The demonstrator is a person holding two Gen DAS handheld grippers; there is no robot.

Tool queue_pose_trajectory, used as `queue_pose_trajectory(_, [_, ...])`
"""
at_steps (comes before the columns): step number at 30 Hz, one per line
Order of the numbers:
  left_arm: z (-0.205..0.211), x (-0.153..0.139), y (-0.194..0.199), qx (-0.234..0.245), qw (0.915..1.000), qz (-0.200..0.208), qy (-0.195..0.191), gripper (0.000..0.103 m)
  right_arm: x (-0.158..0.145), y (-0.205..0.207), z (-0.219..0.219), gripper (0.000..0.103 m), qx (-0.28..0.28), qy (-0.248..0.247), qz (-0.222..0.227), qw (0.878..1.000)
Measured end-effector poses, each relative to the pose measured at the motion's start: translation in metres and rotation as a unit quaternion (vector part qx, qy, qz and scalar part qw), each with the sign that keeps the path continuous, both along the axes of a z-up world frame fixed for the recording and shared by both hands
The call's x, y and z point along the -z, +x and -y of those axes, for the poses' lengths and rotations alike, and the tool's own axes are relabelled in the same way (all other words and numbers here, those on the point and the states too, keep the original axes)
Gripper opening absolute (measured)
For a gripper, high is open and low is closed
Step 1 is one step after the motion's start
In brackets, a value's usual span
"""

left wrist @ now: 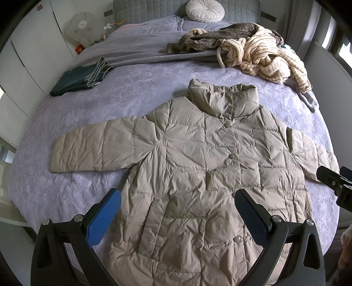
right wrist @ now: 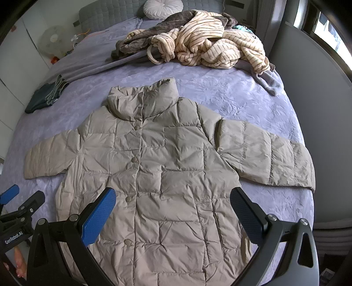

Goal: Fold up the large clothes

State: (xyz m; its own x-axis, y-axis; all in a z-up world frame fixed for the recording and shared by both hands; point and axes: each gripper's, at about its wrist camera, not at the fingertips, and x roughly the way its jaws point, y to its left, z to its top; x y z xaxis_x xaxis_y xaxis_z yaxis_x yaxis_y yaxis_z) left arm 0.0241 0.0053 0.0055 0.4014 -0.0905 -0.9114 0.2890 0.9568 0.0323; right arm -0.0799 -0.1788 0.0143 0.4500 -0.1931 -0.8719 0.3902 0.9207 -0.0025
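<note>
A beige quilted puffer jacket (left wrist: 198,167) lies flat, front up and buttoned, on the purple bed (left wrist: 136,88), with both sleeves spread sideways and the collar toward the headboard. It also shows in the right wrist view (right wrist: 167,171). My left gripper (left wrist: 178,213) is open and empty, hovering above the jacket's lower front. My right gripper (right wrist: 173,211) is open and empty above the lower front too. The right gripper shows at the right edge of the left wrist view (left wrist: 336,182); the left gripper shows at the left edge of the right wrist view (right wrist: 19,206).
A pile of striped cream and grey-brown clothes (left wrist: 253,50) lies at the far right of the bed. Folded dark jeans (left wrist: 81,77) sit at the far left. A round white pillow (left wrist: 204,10) leans on the headboard. A fan (left wrist: 81,26) stands by the left wall.
</note>
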Motion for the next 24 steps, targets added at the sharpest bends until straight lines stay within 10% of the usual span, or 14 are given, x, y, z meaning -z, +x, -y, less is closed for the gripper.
queue_pose_trajectory(24, [0.0008,-0.0012,0.0007,0.0,1.0,-0.001,-0.002,0.103,0.0026,-0.0041,0.0059,0.103,0.001,0.0,0.0,1.0])
